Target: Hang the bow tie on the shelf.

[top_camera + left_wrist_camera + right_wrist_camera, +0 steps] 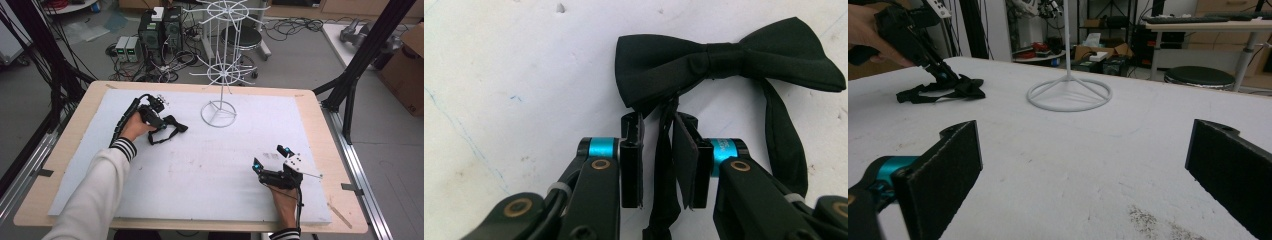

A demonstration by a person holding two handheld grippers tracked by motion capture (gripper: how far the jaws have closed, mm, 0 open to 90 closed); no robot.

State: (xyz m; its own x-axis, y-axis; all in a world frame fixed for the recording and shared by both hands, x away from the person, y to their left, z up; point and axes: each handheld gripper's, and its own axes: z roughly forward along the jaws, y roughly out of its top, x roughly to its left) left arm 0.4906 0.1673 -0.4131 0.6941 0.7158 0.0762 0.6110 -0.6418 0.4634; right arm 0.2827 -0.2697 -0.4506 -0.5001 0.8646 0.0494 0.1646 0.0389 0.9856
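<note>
While your left gripper [167, 121] sits in the upper left of the high view, its two jaws stand narrowly apart on either side of the strap [663, 165] of the one black bow tie [729, 62]; in the left gripper view the strap hangs down the middle of the gap, lying against the right-hand pad, while a sliver of white shows beside the left-hand pad, so you have not clamped it; the bow itself lies flat on the white sheet [200, 165], just above the jaw tips in the upper right of that view. Your right gripper [270, 157] rests at the lower right of the high view, well apart from the tie; its two pads [948, 165] stand wide with nothing between them. There is one white wire stand [219, 114] at upper centre, its ring base on the sheet; there is one wooden table [320, 125], and you hold two grippers in all.
</note>
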